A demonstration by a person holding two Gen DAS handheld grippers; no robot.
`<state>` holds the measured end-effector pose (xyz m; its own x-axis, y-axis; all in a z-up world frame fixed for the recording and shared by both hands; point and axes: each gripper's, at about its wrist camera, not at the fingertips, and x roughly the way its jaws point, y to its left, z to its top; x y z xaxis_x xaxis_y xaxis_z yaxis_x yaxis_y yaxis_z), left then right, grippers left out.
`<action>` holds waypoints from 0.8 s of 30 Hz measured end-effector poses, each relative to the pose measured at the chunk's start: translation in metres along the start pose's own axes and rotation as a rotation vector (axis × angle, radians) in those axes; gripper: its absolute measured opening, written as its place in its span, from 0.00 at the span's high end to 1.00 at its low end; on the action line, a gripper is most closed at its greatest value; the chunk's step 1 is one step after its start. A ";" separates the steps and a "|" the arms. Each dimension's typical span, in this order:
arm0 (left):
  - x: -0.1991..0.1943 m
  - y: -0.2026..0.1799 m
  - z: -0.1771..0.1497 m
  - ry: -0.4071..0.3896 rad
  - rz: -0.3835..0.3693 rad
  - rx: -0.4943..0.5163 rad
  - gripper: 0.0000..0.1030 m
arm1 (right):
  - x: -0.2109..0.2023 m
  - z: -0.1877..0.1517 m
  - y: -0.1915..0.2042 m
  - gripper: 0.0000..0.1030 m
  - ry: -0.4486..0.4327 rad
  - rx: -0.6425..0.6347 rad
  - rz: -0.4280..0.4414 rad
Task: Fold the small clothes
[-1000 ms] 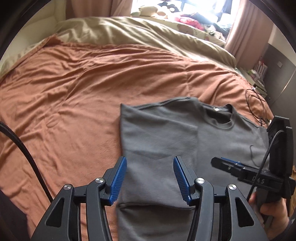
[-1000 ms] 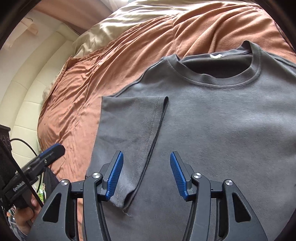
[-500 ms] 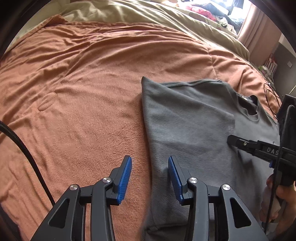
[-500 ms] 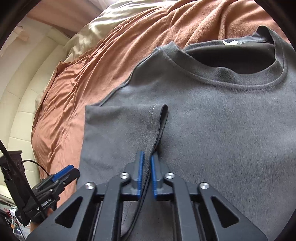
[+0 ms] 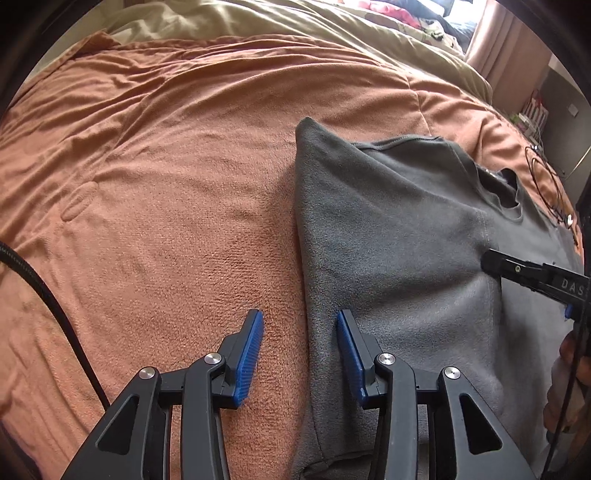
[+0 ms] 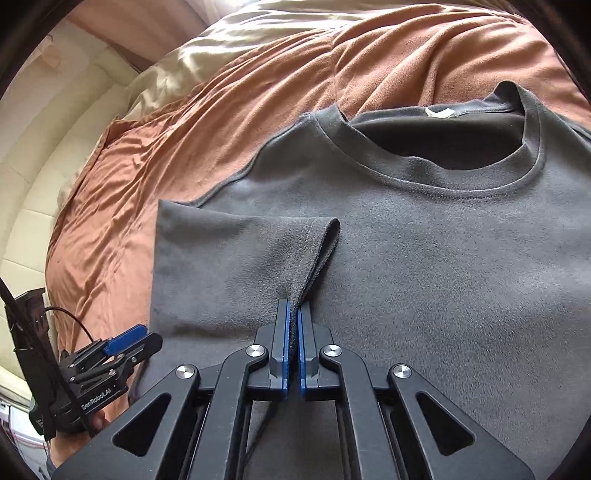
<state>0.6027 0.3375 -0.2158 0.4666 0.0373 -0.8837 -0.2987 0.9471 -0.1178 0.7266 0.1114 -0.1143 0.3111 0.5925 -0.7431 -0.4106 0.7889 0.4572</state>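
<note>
A grey T-shirt (image 6: 424, 258) is spread flat on a bed covered by a wrinkled rust-orange blanket (image 5: 166, 184), with a beige duvet (image 5: 258, 22) bunched at twelve o'clock and pink curtains (image 5: 506, 40) seen at two o'clock by a bright window. The folded-in sleeve hem (image 6: 314, 251) is clamped between the right gripper (image 6: 293, 332) fingers. The left gripper (image 5: 299, 354) fingers are held apart over the shirt's side edge, one on blanket, one on cloth; they have just been closing somewhat.

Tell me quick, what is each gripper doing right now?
Left gripper: open, straddling the grey T-shirt's folded edge, not gripping.
Right gripper: shut on the T-shirt's sleeve hem.
</note>
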 end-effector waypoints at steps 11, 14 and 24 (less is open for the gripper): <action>-0.015 -0.003 -0.022 0.055 -0.007 0.031 0.57 | -0.009 -0.003 0.010 0.80 0.047 -0.030 -0.015; -0.018 -0.002 -0.029 0.104 0.032 0.041 0.57 | -0.019 -0.005 0.016 0.66 0.050 -0.049 -0.007; -0.028 0.010 0.003 0.012 0.044 0.005 0.57 | -0.013 0.004 0.016 0.66 0.031 -0.076 -0.029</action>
<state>0.5894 0.3470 -0.1904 0.4431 0.0746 -0.8934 -0.3147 0.9461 -0.0770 0.7198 0.1168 -0.0952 0.2975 0.5631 -0.7710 -0.4659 0.7905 0.3976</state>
